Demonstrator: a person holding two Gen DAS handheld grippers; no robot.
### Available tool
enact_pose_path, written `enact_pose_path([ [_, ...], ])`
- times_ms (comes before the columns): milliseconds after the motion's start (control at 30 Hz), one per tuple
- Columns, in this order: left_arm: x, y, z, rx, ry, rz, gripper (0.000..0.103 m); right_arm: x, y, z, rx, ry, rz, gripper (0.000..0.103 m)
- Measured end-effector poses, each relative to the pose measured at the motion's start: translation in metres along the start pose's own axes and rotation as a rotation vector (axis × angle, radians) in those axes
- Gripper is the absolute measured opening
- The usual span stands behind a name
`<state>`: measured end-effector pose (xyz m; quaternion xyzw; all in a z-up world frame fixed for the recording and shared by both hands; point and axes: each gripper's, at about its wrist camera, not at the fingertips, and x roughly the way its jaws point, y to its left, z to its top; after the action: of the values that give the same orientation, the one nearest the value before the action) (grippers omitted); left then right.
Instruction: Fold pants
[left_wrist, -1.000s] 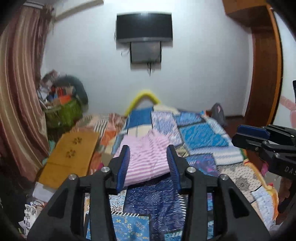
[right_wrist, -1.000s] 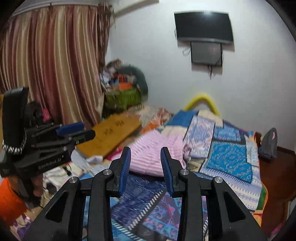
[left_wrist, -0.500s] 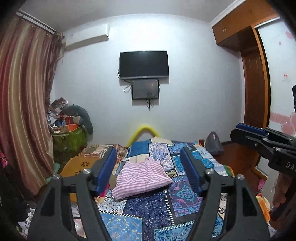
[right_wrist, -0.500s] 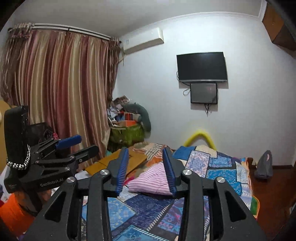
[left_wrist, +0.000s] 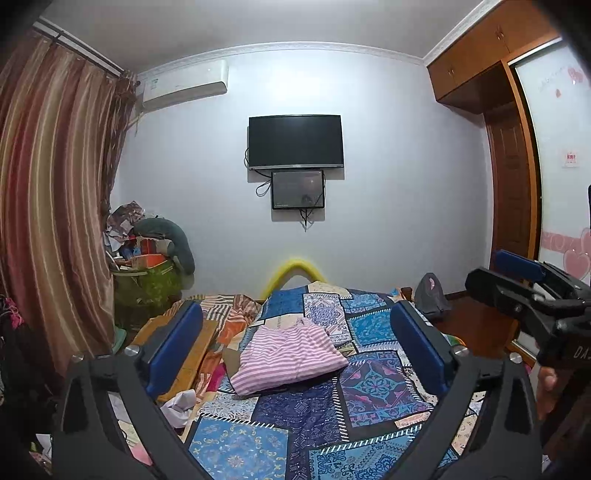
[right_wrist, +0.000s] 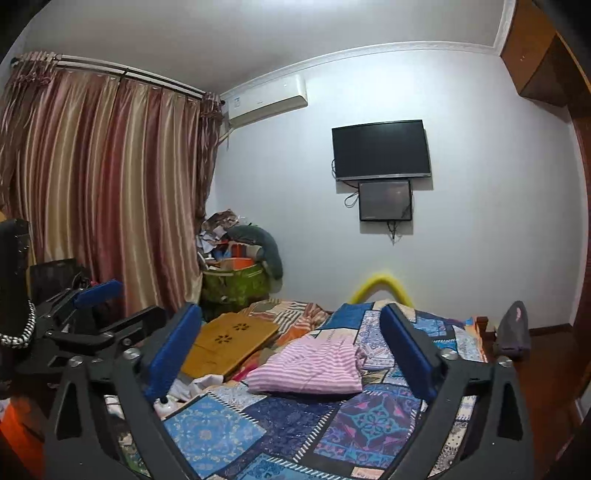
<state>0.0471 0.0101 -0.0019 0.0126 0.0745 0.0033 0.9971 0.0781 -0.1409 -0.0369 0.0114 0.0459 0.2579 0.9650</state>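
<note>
Pink-striped pants (left_wrist: 288, 356) lie folded in a compact bundle on the patchwork bed (left_wrist: 373, 384), so folding looks finished, with the left gripper (left_wrist: 295, 349) and right gripper (right_wrist: 291, 350) fingers just spread wide, empty, well back

Pink-white striped pants (left_wrist: 286, 356); blue patchwork bedspread (left_wrist: 303, 417); red-gold striped curtain (right_wrist: 99, 184); black TV (left_wrist: 295, 141).

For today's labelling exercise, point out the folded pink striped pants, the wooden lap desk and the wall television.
pink striped pants (left_wrist: 286, 356), left wrist view, middle of the folded top.
wooden lap desk (right_wrist: 225, 345), right wrist view, bare top.
television (right_wrist: 381, 149), right wrist view, middle of the dark screen.
</note>
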Motion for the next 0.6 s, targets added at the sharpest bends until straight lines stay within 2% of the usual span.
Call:
enact_pose_path([
  [600,0.0083,0.0041,-0.0063,-0.031,0.010,-0.010,0.103,-0.0053,0.0015,-0.0052,0.013,0.005,-0.025,0.103],
])
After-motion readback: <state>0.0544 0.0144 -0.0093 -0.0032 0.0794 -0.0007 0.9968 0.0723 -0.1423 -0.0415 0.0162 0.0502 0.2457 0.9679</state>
